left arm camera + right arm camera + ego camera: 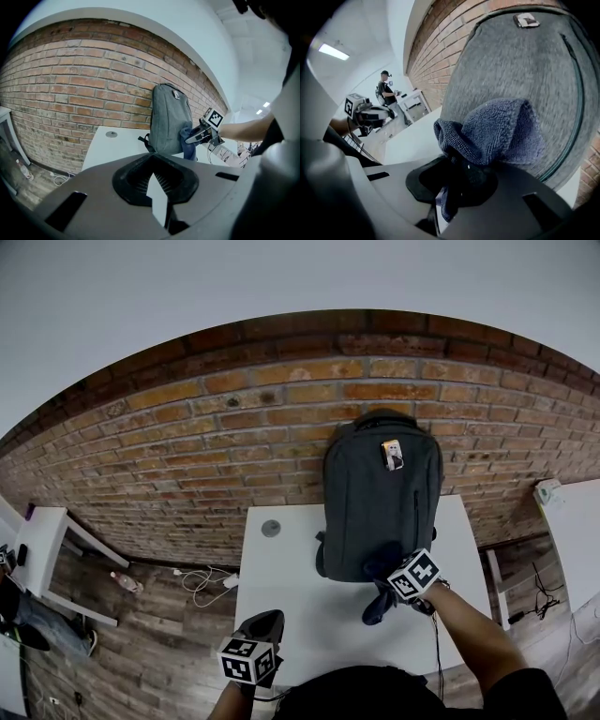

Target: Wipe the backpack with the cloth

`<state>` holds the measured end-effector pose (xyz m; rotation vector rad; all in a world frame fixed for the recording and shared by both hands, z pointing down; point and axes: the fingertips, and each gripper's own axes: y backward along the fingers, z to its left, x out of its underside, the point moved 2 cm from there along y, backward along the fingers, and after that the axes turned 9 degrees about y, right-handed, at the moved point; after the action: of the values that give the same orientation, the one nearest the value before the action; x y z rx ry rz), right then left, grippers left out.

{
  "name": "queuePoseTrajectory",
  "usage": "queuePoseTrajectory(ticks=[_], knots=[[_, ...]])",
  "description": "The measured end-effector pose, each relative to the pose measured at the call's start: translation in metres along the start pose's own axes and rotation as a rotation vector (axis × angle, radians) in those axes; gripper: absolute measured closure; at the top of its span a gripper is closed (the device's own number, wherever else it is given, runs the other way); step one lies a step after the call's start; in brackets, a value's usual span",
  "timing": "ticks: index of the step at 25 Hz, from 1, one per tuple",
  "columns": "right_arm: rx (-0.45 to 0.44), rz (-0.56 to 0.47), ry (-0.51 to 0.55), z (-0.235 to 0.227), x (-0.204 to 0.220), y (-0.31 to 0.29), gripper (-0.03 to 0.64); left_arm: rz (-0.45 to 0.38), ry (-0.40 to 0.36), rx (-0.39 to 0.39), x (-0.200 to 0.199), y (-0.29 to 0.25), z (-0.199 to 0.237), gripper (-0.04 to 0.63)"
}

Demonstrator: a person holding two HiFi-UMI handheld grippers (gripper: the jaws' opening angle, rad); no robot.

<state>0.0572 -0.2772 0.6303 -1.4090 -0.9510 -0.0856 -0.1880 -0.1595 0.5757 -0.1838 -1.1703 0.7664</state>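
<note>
We are clenching the jaws of our right gripper (394,589) on a bunched fold of the blue cloth (497,133) and pressing it against the lower front of the grey backpack (380,493). The backpack is standing upright on the white table (291,606), against the brick wall (206,437). Our left gripper (261,626) is hovering by the table's near edge, jaws closed on nothing. We are judging that light, even strokes suit best, since the bag could tip, and the 1 free gripper could be bracing it.
</note>
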Motion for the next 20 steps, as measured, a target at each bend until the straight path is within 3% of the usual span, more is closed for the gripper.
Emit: queuePoseTrajectory(ticks=[6, 16, 20], knots=[[-0.005, -0.080, -0.022, -0.010, -0.034, 0.026, 0.577, 0.003, 0.015, 0.006, 0.001, -0.001, 0.011, 0.598], [0.170, -0.192, -0.032, -0.078, -0.118, 0.076, 0.577, 0.003, 0.037, -0.006, 0.006, 0.005, 0.029, 0.598], [0.211, -0.183, -0.007, -0.099, -0.145, 0.082, 0.577, -0.014, 0.056, -0.032, 0.006, 0.011, 0.042, 0.598]])
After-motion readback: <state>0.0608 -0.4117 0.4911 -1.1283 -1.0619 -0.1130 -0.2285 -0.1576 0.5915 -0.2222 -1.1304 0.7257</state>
